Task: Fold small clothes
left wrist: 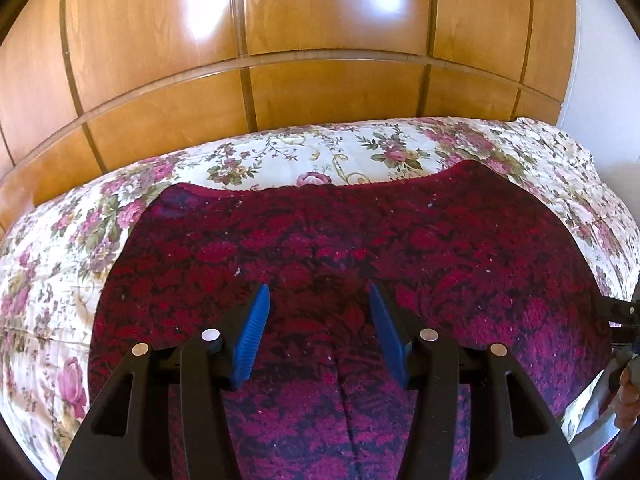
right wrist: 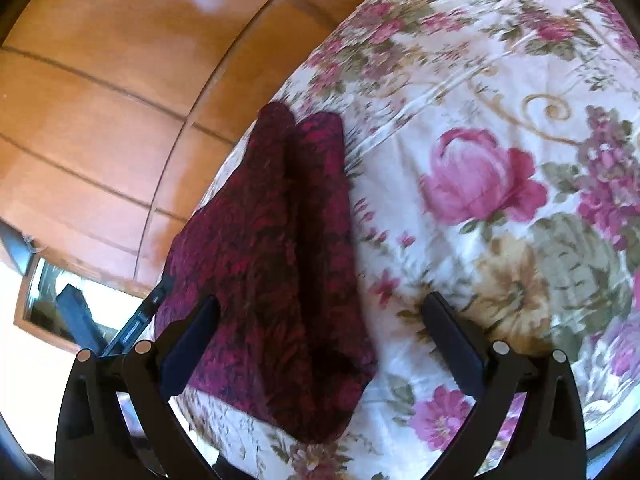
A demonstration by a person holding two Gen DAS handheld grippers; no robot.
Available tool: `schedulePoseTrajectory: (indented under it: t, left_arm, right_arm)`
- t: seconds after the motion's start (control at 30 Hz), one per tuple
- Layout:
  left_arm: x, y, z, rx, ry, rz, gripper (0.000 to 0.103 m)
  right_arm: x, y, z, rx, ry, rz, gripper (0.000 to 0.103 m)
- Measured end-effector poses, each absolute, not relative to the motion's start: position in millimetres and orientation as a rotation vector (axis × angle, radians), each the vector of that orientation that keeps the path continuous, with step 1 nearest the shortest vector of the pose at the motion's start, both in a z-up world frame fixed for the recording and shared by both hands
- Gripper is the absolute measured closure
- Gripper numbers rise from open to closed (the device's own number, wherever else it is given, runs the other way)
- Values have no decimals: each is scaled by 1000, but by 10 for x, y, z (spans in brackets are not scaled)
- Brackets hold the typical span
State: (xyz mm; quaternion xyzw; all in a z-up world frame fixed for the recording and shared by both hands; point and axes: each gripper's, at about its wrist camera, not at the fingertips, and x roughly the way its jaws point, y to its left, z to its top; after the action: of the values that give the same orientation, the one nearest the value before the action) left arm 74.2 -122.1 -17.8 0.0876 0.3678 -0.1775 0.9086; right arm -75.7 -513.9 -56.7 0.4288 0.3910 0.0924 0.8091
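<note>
Left gripper (left wrist: 319, 312) jaws spread wide above the dark red and black patterned knit garment (left wrist: 344, 248), gripping nothing. Right gripper (right wrist: 320, 334) jaws likewise spread, straddling the garment's edge on the floral-quilted bed (right wrist: 500, 120).

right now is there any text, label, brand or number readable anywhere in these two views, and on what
None: no readable text in either view.
Dark red patterned garment: woven floral pattern only, no tag or label showing.
Floral bedspread: printed flowers and scrolls, no lettering.
Wooden wardrobe panels: plain, glare spots only.
Left tongs and right tongs: no markings visible.
</note>
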Motion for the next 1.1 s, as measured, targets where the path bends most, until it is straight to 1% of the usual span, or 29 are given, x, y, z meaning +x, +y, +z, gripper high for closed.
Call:
schedulePoseTrajectory:
  t: [0.23,0.4,0.43,0.47,0.5,0.53,0.6,0.7,0.8,0.93,1.0,1.07,1.1]
  left_arm:
    - [756,-1214,-220,162,768,-372,52]
    - [779,-1184,-280,135,777,-380,52]
    - [781,-1175,-286,129,776,-384,52]
    - [782,-1173,-288,127,776,-386,52]
    - [782,-1175,-292,124,776,-387,52]
    - [781,-1176,-295,120,778,-387,52]
    - [785,-1169,-298,110,780,-389,52]
    - [798,-1141,-293,94,785,-396,52]
    - [798,-1132,-298,86,785,-402,52]
    - [818,-1080,-293,48,795,-423,52]
    - [848,-948,-247,-37,813,-456,62]
    - [885,-756,-190,-121,838,-488,70]
    - [881,-707,-170,-133,835,-488,72]
  right_arm:
    - [-648,-4927,-601,897,862,292,2]
    - [-593,-4866,-591,898,845,272,3]
    - [-587,-4837,-582,885,847,264,4]
    - [-582,-4803,-568,864,851,251,14]
    - [-570,-4767,-559,833,863,235,18]
    - [-563,-4732,-550,798,874,213,20]
    - [-574,-4705,-539,786,872,205,32]
    - [-604,-4675,-522,780,868,202,42]
    - [-599,-4641,-476,760,865,191,48]
    - [-609,-4585,-386,722,861,176,52]
    - [-605,-4568,-356,702,866,169,53]
    - [-593,-4569,-365,702,874,167,53]
    - [-587,-4569,-371,703,875,167,53]
